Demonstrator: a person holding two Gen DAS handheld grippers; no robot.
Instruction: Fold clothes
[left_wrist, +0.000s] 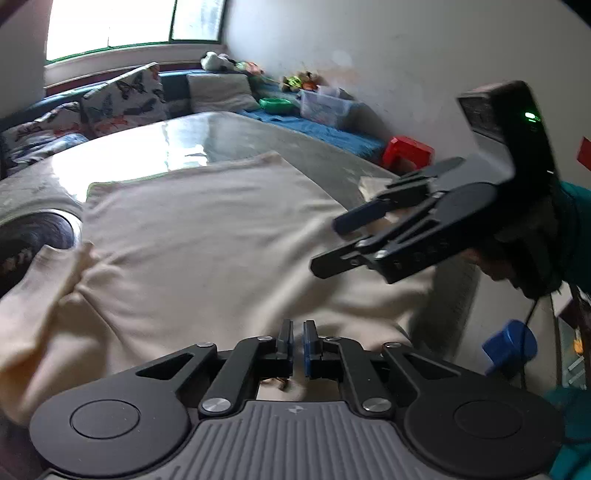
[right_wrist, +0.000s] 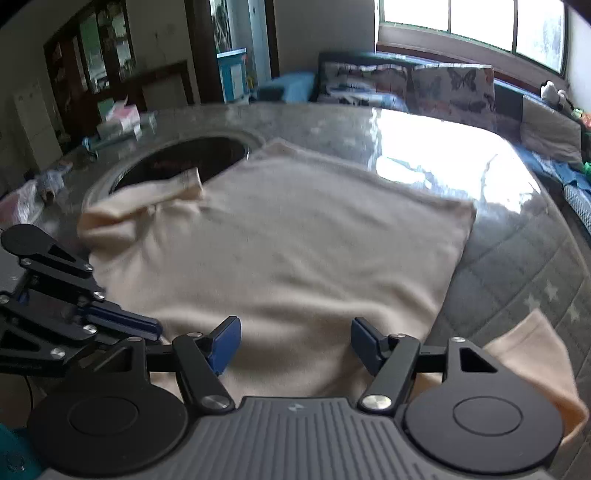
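A cream sweater (left_wrist: 207, 236) (right_wrist: 295, 236) lies spread on the grey table (right_wrist: 517, 280). One sleeve is folded across its far left corner (right_wrist: 162, 192), and another part hangs off the near right edge (right_wrist: 535, 365). My left gripper (left_wrist: 298, 343) (right_wrist: 153, 328) is at the sweater's near edge with its blue pads pressed together; creases in the cloth run toward them. My right gripper (right_wrist: 295, 332) (left_wrist: 328, 245) hovers over the near right part of the sweater, its jaws wide apart with nothing between them.
A round dark opening (right_wrist: 184, 162) (left_wrist: 33, 236) is set in the table beside the folded sleeve. Behind the table stands a sofa with butterfly cushions (left_wrist: 125, 96) (right_wrist: 454, 88). A red stool (left_wrist: 406, 151) and a clear plastic box (left_wrist: 325, 107) stand by the wall.
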